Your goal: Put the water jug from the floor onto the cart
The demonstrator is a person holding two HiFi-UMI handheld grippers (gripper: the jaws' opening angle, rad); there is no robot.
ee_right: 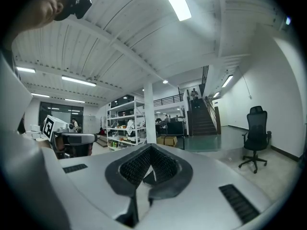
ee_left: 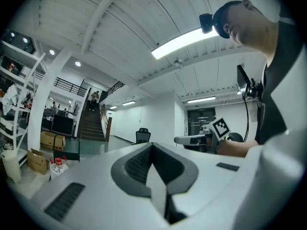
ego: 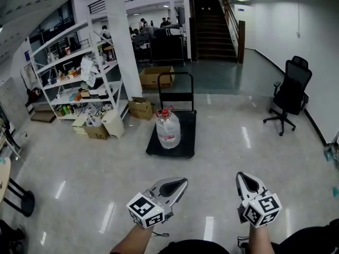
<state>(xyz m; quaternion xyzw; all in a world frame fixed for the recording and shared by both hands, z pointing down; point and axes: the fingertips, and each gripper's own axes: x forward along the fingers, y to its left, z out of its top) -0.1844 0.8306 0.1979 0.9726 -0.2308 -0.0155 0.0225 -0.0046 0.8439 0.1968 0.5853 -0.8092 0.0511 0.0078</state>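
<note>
A clear water jug [ego: 168, 129] with a red cap stands upright on the black flat cart [ego: 186, 144], in front of the cart's push handle [ego: 175, 83]. In the left gripper view the jug [ee_left: 57, 166] shows small at the far left. Both grippers hang low, well short of the cart, pointing level toward it. My left gripper [ego: 182, 182] has its jaws together with nothing between them. My right gripper [ego: 241, 177] is shut and empty too. Each gripper also appears in the other's view: the right gripper [ee_left: 191, 139] and the left gripper [ee_right: 73, 139].
White shelving [ego: 74, 78] full of goods stands at the left, with cardboard boxes [ego: 140, 108] by a white pillar [ego: 123, 41]. A black office chair [ego: 290, 94] sits at the right. Stairs [ego: 213, 33] rise at the back. Glossy floor [ego: 228, 142] lies between me and the cart.
</note>
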